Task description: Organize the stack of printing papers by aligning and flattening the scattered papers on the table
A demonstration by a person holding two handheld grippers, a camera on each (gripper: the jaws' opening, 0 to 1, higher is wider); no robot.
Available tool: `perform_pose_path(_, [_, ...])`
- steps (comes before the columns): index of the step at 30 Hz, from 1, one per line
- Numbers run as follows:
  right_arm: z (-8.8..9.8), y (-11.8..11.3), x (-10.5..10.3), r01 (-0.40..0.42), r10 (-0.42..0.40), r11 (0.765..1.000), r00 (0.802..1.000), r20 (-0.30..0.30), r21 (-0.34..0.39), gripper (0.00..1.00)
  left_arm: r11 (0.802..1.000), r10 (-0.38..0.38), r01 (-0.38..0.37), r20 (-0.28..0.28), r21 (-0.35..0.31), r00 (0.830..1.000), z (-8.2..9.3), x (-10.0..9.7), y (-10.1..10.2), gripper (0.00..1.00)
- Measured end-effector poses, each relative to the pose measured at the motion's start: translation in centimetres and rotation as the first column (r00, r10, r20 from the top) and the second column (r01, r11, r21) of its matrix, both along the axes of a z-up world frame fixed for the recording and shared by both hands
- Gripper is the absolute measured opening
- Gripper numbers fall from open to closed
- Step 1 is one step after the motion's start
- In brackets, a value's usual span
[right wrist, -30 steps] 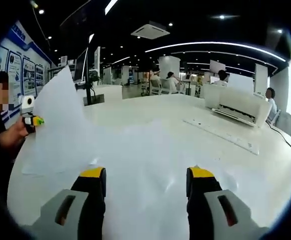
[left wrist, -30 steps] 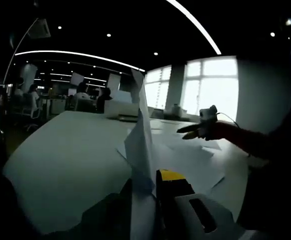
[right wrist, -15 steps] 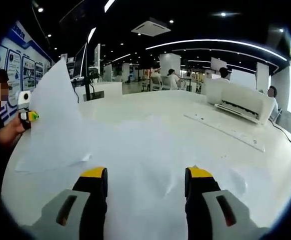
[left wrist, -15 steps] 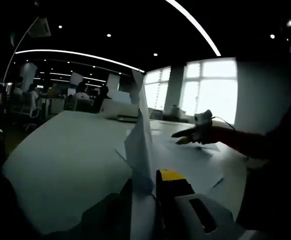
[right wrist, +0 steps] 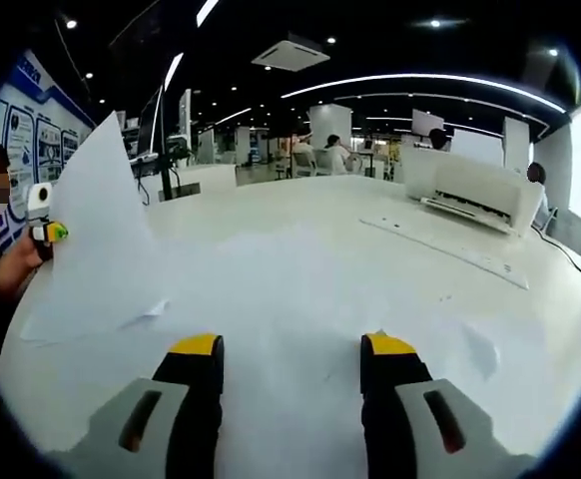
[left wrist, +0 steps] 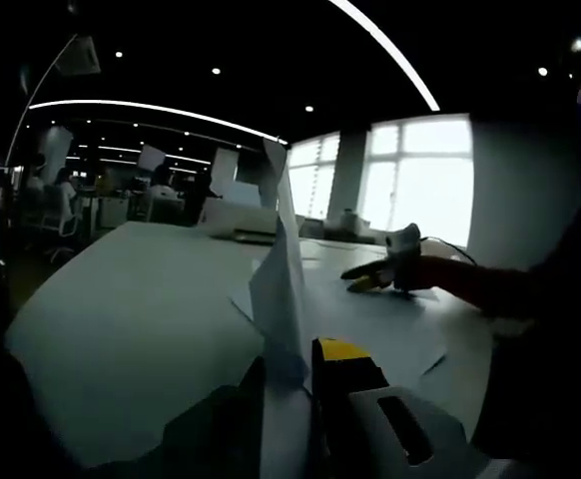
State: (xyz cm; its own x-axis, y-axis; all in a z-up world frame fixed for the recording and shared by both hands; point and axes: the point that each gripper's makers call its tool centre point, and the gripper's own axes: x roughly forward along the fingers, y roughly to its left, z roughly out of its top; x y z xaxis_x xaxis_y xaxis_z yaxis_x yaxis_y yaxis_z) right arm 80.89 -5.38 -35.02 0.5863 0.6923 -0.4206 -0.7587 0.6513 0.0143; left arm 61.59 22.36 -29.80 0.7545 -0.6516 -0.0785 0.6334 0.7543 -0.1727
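Nearest us in the left gripper view, our left gripper has its jaws closed on a sheet that stands nearly on edge, its long axis rising up and away from the jaws. Our right gripper hangs with its jaws parted and holding nothing, low over the scattered papers spread across the table — they lie straight ahead, directly under the jaws. We judge the right nearer the loose pile; the lifted sheet lies to its left.

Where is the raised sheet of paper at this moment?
The raised sheet stands on edge, clamped in the left hand-held gripper; in the right gripper view it rises at left above the scattered papers.
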Motion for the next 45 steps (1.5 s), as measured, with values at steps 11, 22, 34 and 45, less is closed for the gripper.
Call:
perform_pose_path(11, [0.0,0.2,-0.3,-0.006,0.006,1.000,1.000,0.015,0.022,0.44,1.000,0.004,-0.004,-0.008,0.013,1.000,-0.3,0.1,0.0,0.06])
perform_pose_path(22, [0.3,0.8,-1.8,-0.055,0.058,0.995,0.997,-0.045,0.080,0.16,1.000,0.003,-0.003,-0.010,0.024,1.000,-0.4,0.1,-0.1,0.06])
perform_pose_path(34, [1.6,1.8,-3.3,-0.117,0.124,0.984,0.991,-0.044,0.135,0.00,0.999,0.002,-0.002,-0.005,0.032,1.000,-0.4,0.1,-0.1,0.06])
perform_pose_path(45, [7.5,-0.8,-2.7,-0.076,0.053,0.925,0.996,0.072,0.373,0.00,1.000,0.000,0.000,0.000,0.029,1.000,-0.4,0.1,0.0,0.06])
